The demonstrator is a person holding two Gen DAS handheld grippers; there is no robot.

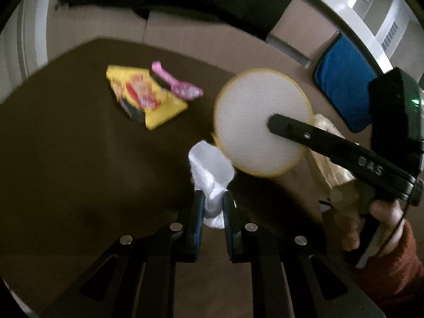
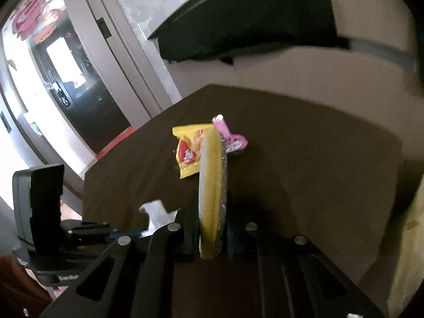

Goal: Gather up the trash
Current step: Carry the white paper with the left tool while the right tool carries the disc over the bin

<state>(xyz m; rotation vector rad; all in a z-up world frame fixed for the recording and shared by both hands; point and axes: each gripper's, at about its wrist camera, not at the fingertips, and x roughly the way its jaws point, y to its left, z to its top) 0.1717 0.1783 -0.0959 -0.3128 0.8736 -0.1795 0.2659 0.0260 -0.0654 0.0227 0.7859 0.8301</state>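
Note:
My left gripper (image 1: 214, 201) is shut on a crumpled white tissue (image 1: 210, 169), held above the dark brown table (image 1: 66, 159). My right gripper (image 2: 212, 212) is shut on a round white lid with a yellow rim (image 2: 210, 185), held on edge; the lid also shows face-on in the left wrist view (image 1: 259, 124), to the right of the tissue. A yellow snack wrapper (image 1: 143, 95) and a pink wrapper (image 1: 176, 83) lie on the table beyond both grippers. They also show in the right wrist view, the yellow wrapper (image 2: 186, 151) and the pink wrapper (image 2: 233, 139).
A blue cushion (image 1: 344, 79) lies at the right beyond the table edge. A pale paper bag (image 1: 331, 159) stands under the right gripper's arm. A beige sofa with a dark throw (image 2: 265, 26) is behind the table. A doorway (image 2: 66, 79) is at the left.

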